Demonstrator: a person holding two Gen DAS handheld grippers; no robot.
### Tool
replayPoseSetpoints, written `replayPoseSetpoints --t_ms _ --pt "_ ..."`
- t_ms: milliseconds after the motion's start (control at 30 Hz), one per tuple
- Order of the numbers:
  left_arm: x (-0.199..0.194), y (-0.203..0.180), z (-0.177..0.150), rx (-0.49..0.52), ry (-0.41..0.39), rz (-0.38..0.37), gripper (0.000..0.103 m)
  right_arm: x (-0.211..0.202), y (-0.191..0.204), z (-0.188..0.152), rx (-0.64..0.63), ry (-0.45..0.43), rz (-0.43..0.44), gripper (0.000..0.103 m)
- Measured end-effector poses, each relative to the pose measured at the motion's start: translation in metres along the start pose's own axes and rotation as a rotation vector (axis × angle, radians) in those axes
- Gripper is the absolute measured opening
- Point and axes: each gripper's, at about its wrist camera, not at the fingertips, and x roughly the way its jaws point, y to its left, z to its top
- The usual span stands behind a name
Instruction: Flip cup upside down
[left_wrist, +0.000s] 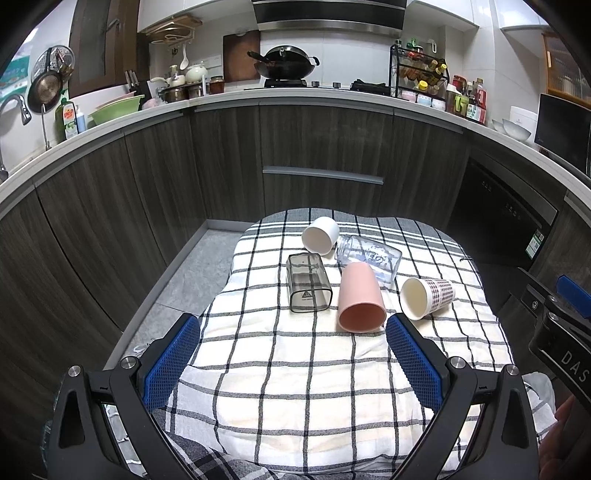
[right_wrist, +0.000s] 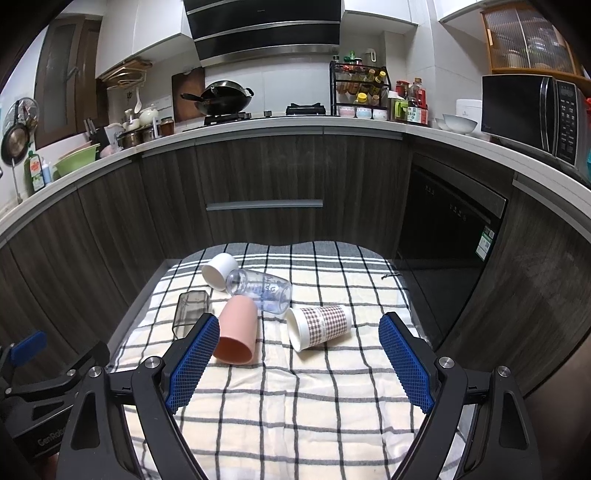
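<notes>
Left wrist view showed five containers lying tipped over, all empty: a pink cup (left_wrist: 360, 301) at center, a checkered paper cup (left_wrist: 428, 297) at its 3 o'clock, a clear bottle (left_wrist: 369, 258) touching its base, a white cup (left_wrist: 320, 235) at 11 o'clock, a smoky rectangular container (left_wrist: 308, 282) at 9 o'clock. Left tongs (left_wrist: 293, 330) and right tongs (right_wrist: 299, 328) both gaped wide, holding nothing. A checkered cloth (left_wrist: 295, 387) covered the surface. Only the right wrist view showed the microwave (right_wrist: 535, 110) whole.
</notes>
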Motion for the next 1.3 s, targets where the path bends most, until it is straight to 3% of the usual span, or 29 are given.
replayPoseSetpoints --t_ms 1300 --pt "0.024 -0.013 0.013 0.060 0.037 -0.002 0.103 0.011 -0.012 0.013 0.049 0.007 -0.032 0.088"
